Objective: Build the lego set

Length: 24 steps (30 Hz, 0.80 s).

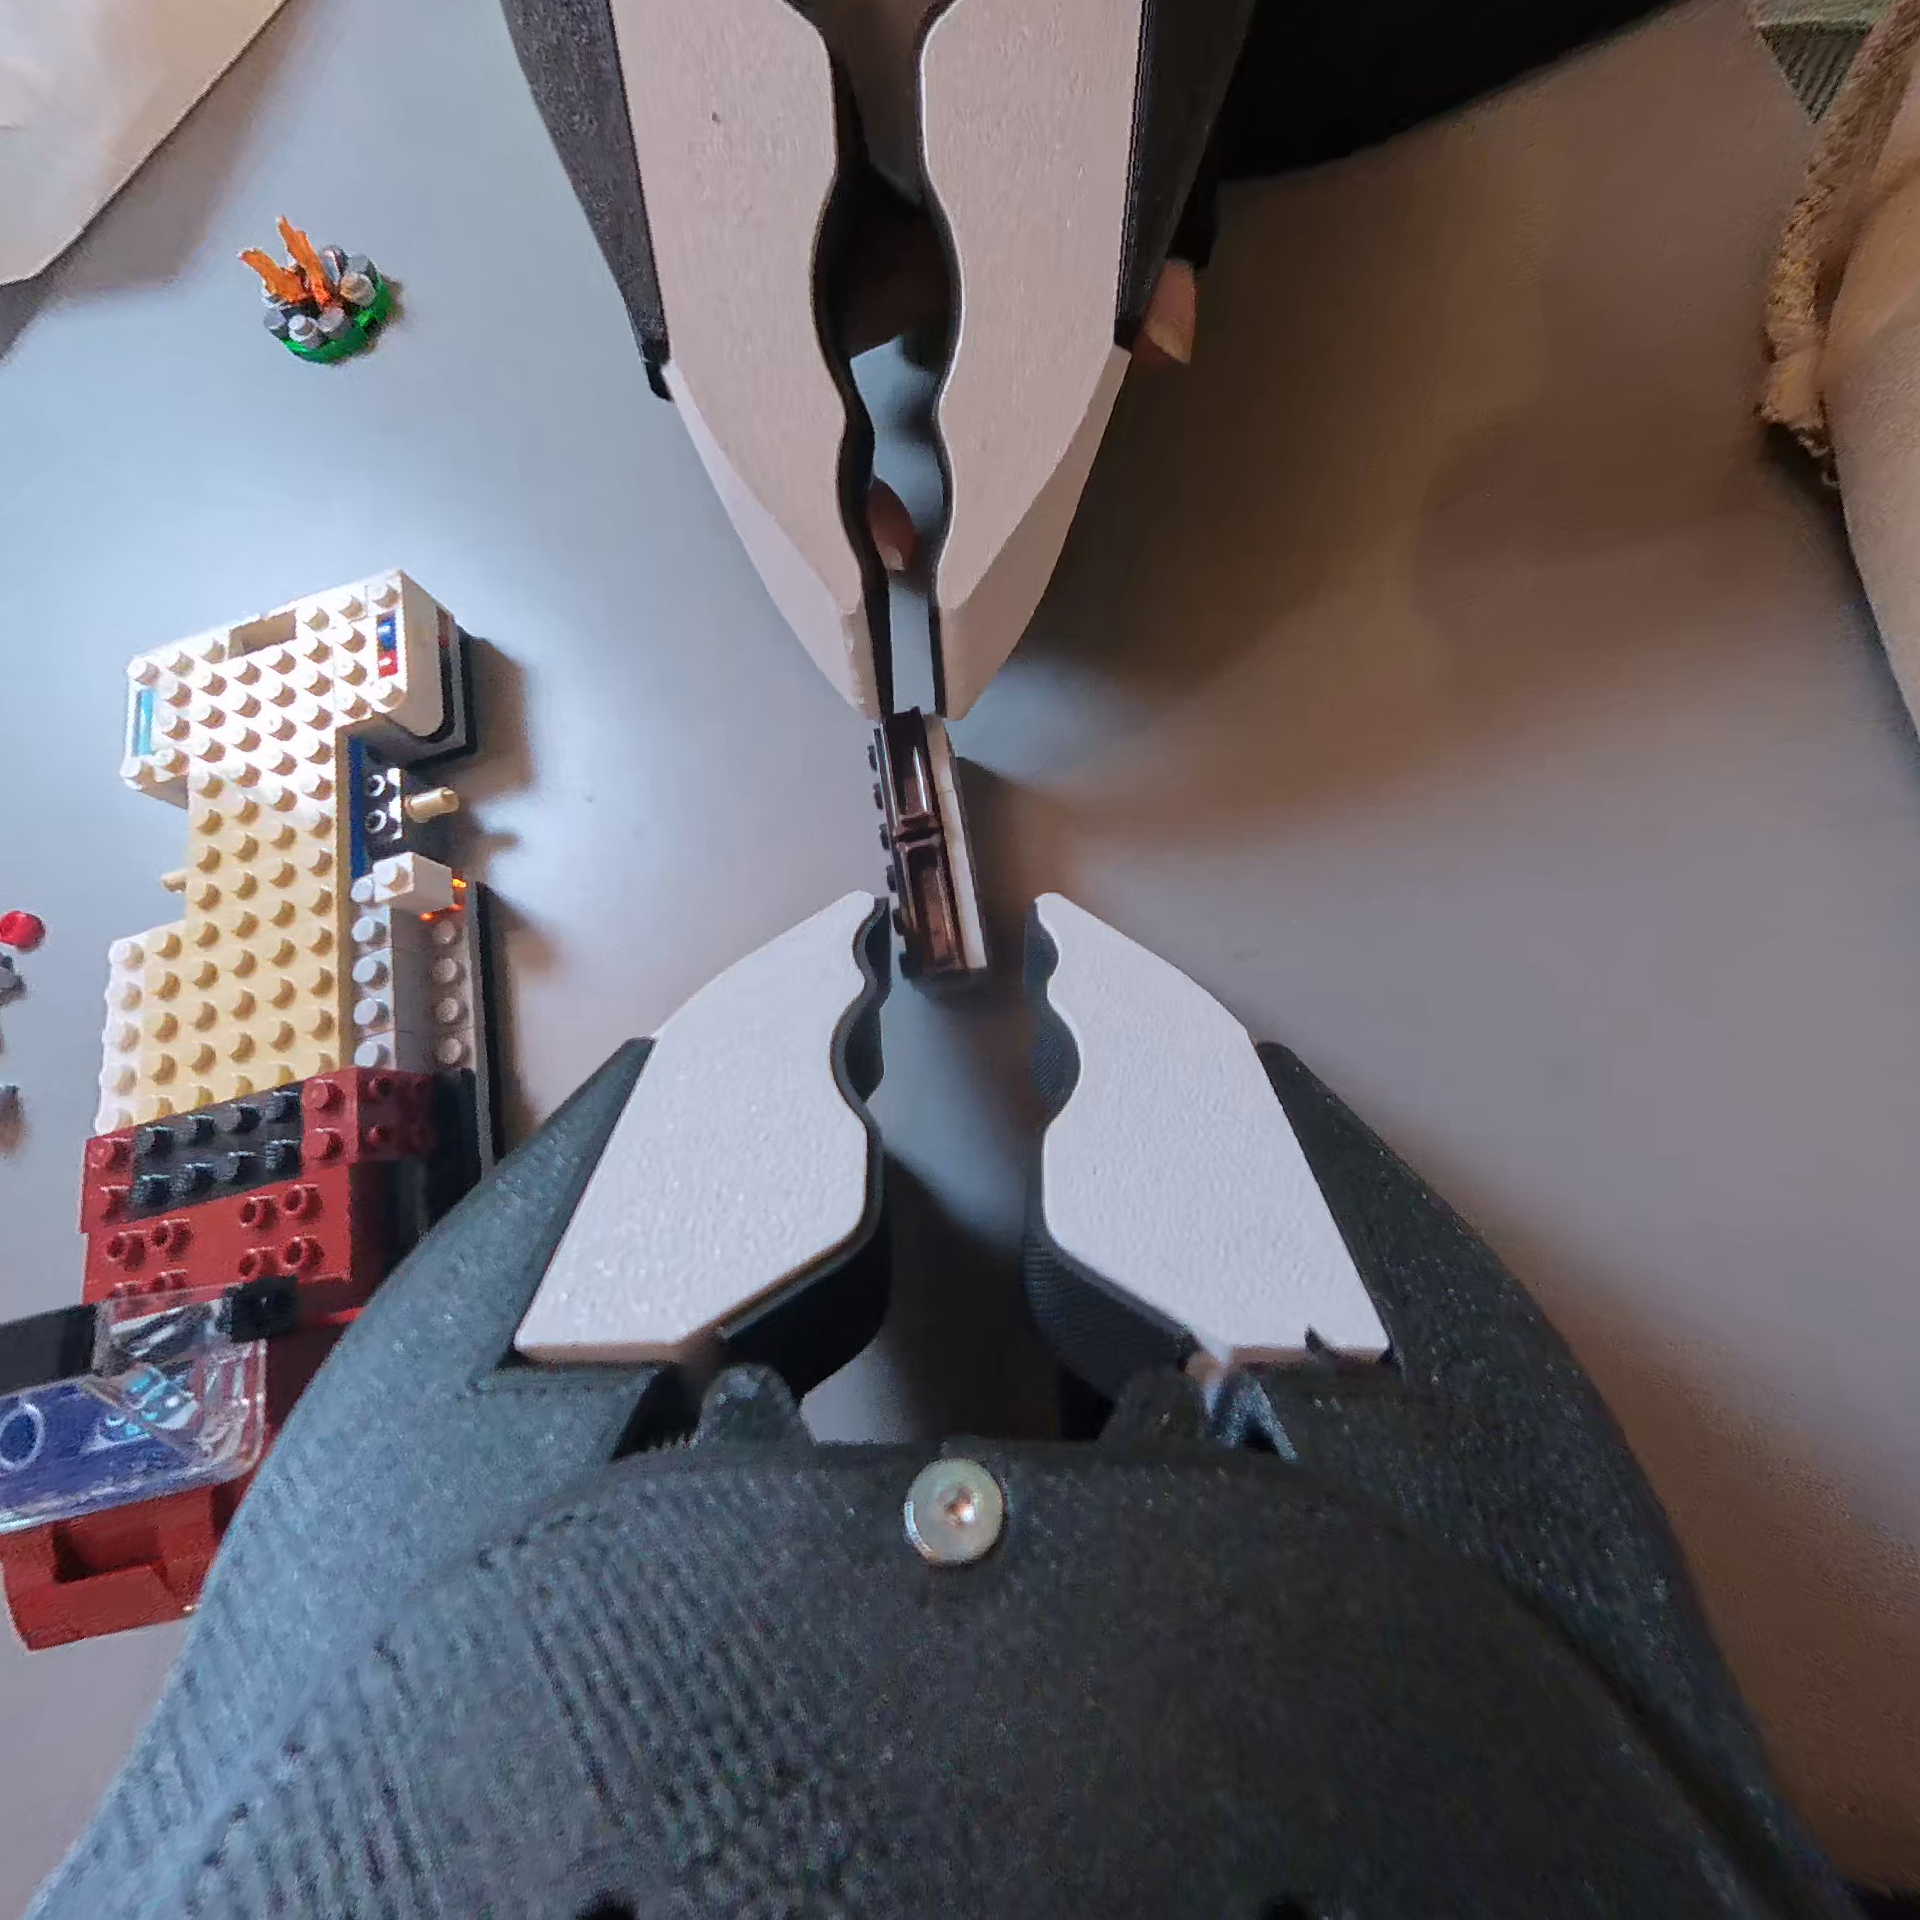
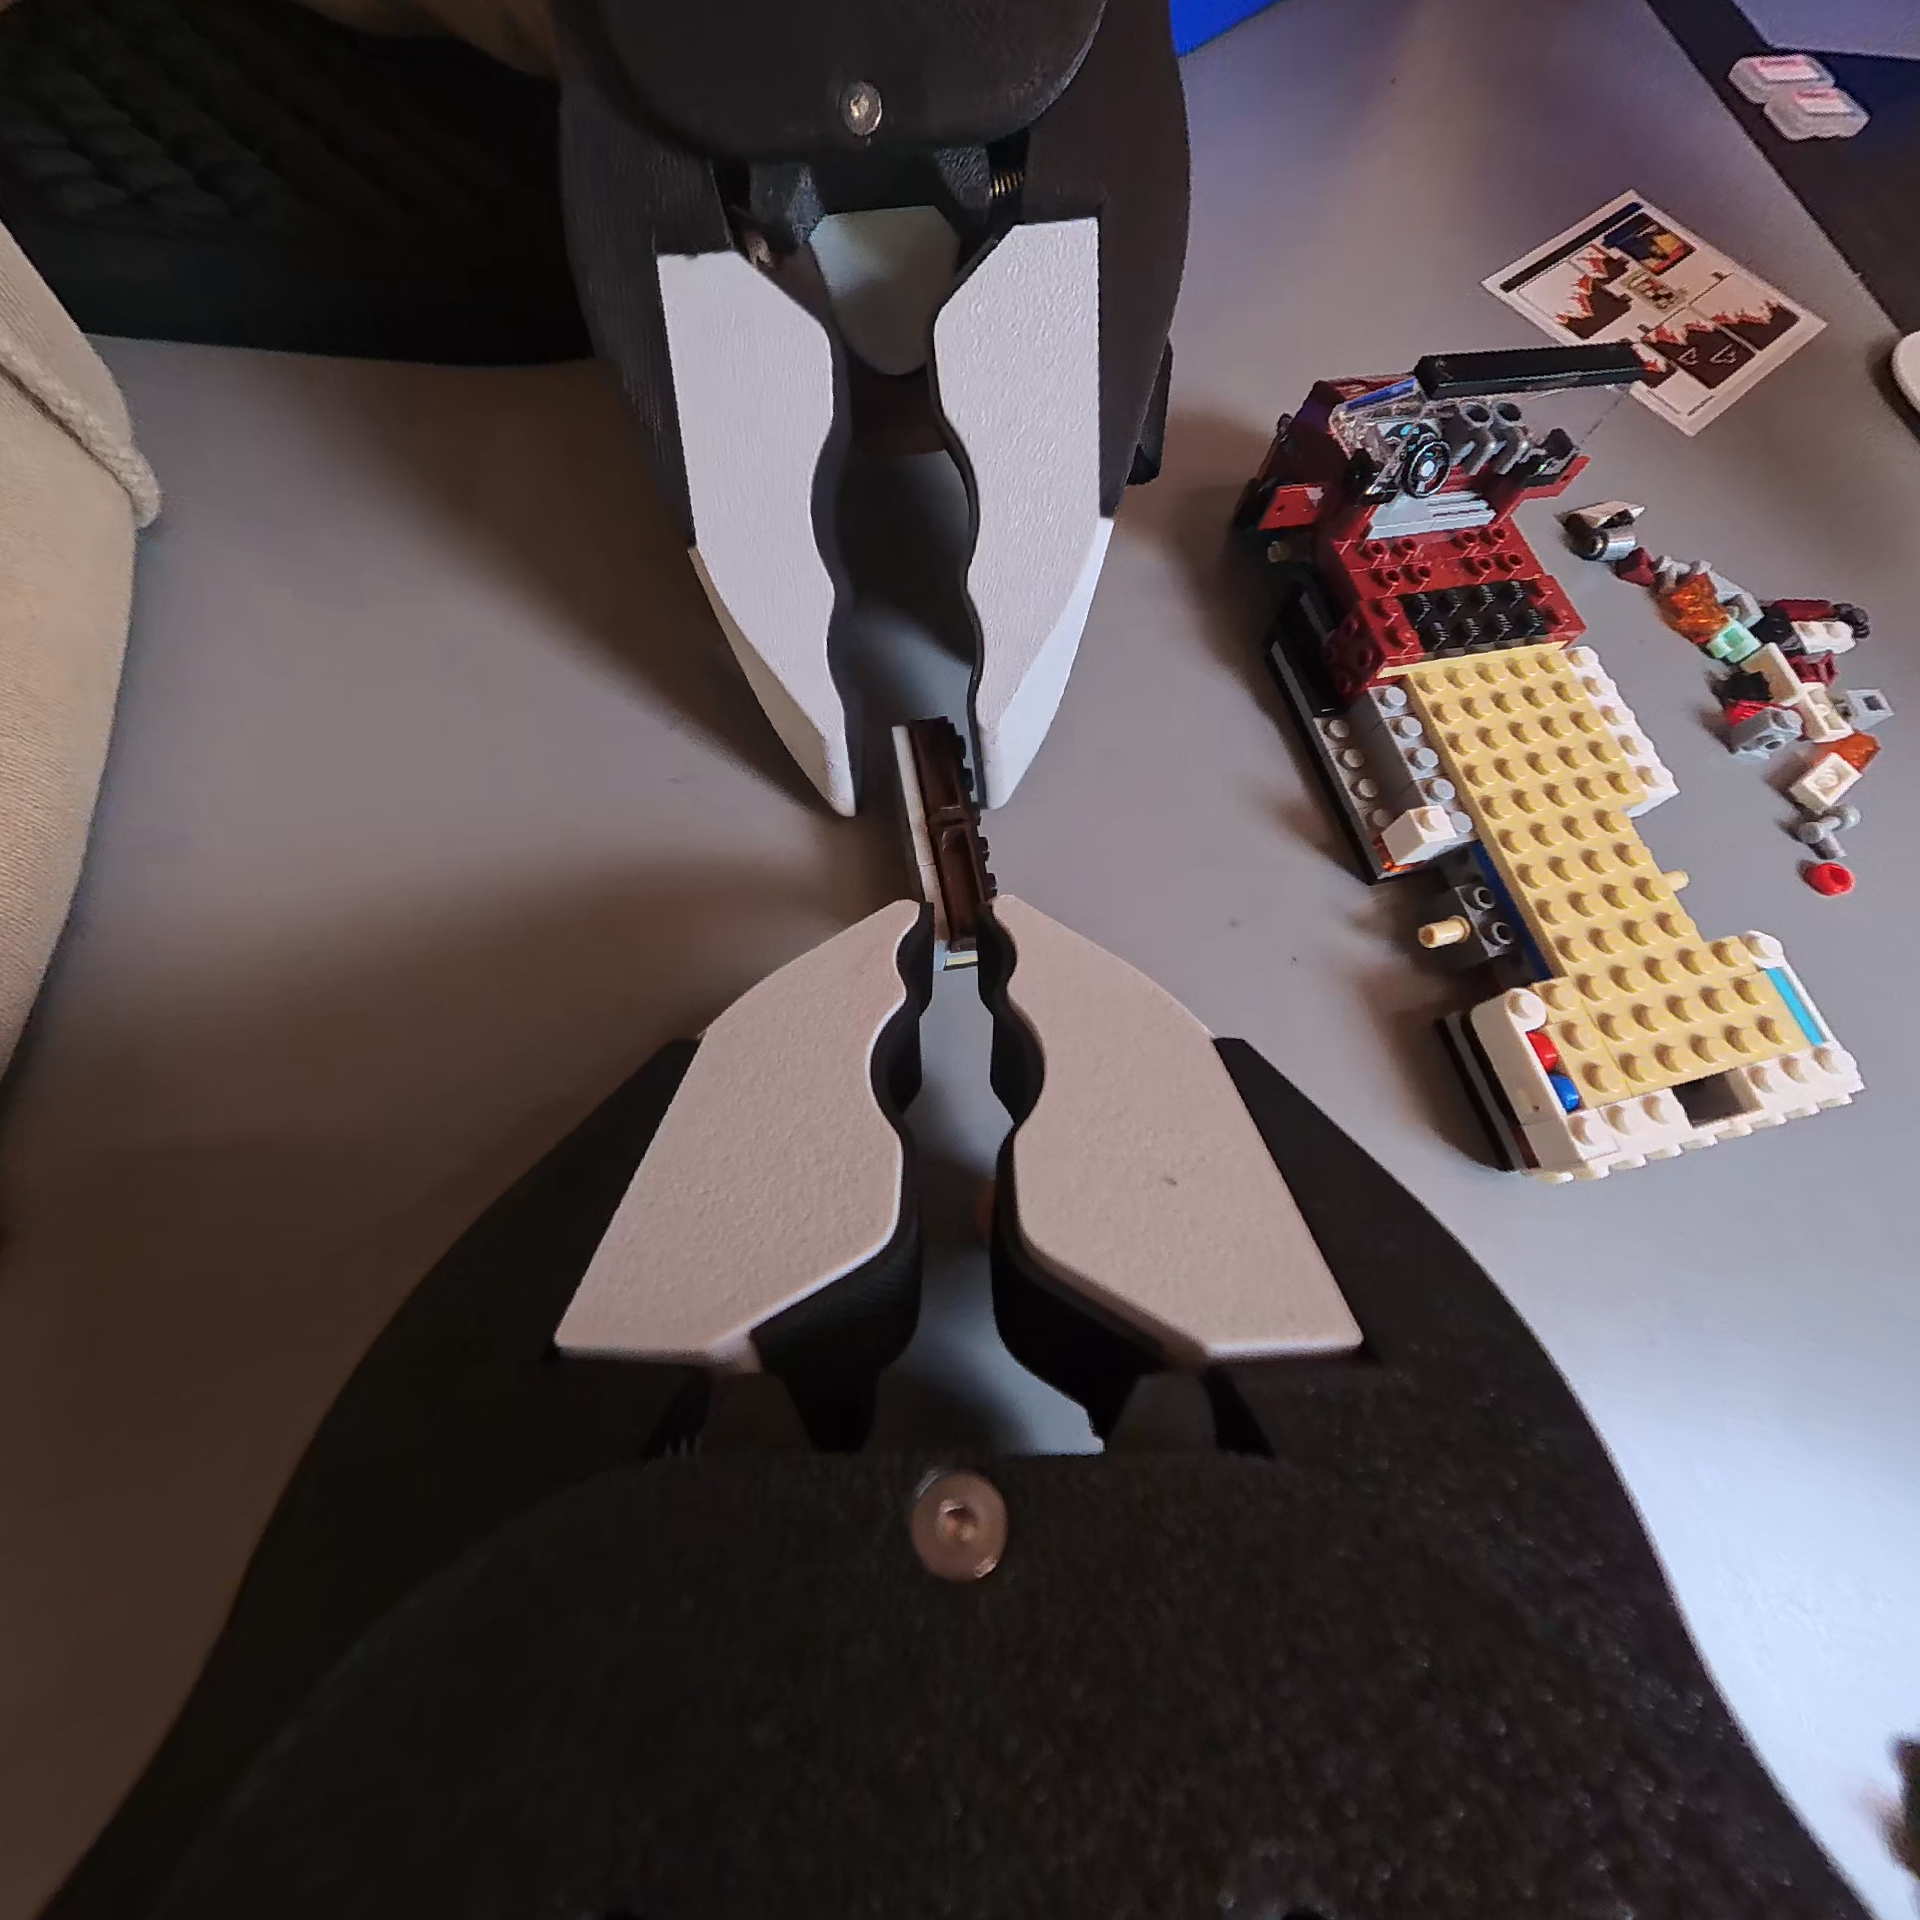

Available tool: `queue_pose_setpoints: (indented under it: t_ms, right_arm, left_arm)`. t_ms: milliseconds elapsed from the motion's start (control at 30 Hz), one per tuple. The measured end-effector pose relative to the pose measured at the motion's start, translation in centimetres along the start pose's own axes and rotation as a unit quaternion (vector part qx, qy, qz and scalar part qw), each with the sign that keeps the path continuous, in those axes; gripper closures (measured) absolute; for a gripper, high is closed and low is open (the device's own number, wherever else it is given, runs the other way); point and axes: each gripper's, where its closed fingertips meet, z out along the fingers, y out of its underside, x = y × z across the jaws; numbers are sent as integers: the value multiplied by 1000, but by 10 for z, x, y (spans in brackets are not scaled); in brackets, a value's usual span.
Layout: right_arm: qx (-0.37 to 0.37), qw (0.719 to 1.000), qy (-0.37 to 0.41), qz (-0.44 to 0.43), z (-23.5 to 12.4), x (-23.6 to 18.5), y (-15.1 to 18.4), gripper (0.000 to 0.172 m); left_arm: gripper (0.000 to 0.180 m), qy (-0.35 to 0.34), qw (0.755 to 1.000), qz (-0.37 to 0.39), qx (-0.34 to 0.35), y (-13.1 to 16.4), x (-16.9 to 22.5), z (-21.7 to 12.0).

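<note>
Fingers (image 1: 774,997) of my left gripper (image 1: 956,935) stand apart around one end of a thin brown-and-white brick strip (image 1: 930,852); its studs seem to brush one pad, the other is clear. Opposite, my right gripper (image 1: 904,707) pinches the far end. Through the right camera, its pads clamp the strip (image 2: 948,831) above the table (image 2: 416,727), brick model (image 2: 1538,790) off right.

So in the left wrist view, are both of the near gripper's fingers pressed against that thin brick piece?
No, the left gripper stands open around the thin brick piece, with a clear gap on its right side.
</note>
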Motion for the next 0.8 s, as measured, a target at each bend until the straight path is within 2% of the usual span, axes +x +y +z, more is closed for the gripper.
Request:
queue_pose_setpoints:
  t_ms: [233,433,600,800]
  right_arm:
    - [-5,1000,-1,-7,2,-3,-2,162]
    - [4,1000,12,5,-10,7,-3,162]
    - [-26,1000,3,-1,-4,3,7,162]
    - [-25,1000,-4,-4,-2,-1,5,162]
  left_arm:
    - [163,-12,1000,1,0,-2,-1,3]
    - [159,-17,1000,-4,5,-2,-2,1]
    - [162,-13,1000,-11,10,-1,-2,0]
    - [164,-17,1000,-10,13,-2,-3,1]
